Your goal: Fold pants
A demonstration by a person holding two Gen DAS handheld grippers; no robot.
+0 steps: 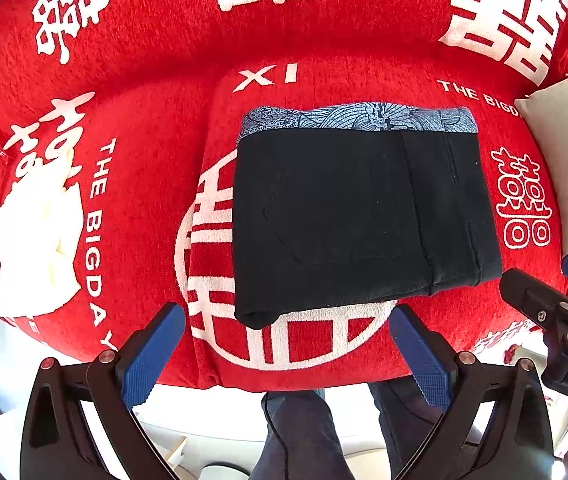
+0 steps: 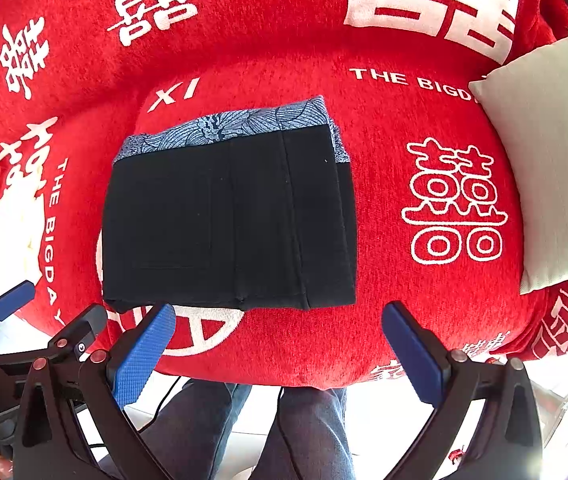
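Observation:
The black pants (image 1: 355,216) lie folded into a compact rectangle on the red sofa seat, with a blue patterned lining strip (image 1: 355,118) showing along the far edge. They also show in the right wrist view (image 2: 228,220). My left gripper (image 1: 287,320) is open and empty, held just in front of the fold's near edge. My right gripper (image 2: 278,320) is open and empty, also just short of the near edge. The right gripper shows at the right in the left wrist view (image 1: 555,292), and the left gripper at the left in the right wrist view (image 2: 44,312).
The red cover with white characters (image 1: 144,80) drapes the sofa seat and backrest. A white cushion (image 2: 551,152) leans at the right. A white plush item with a dark phone-like object (image 1: 28,240) lies at the left. The person's legs (image 2: 303,432) stand below the sofa's front edge.

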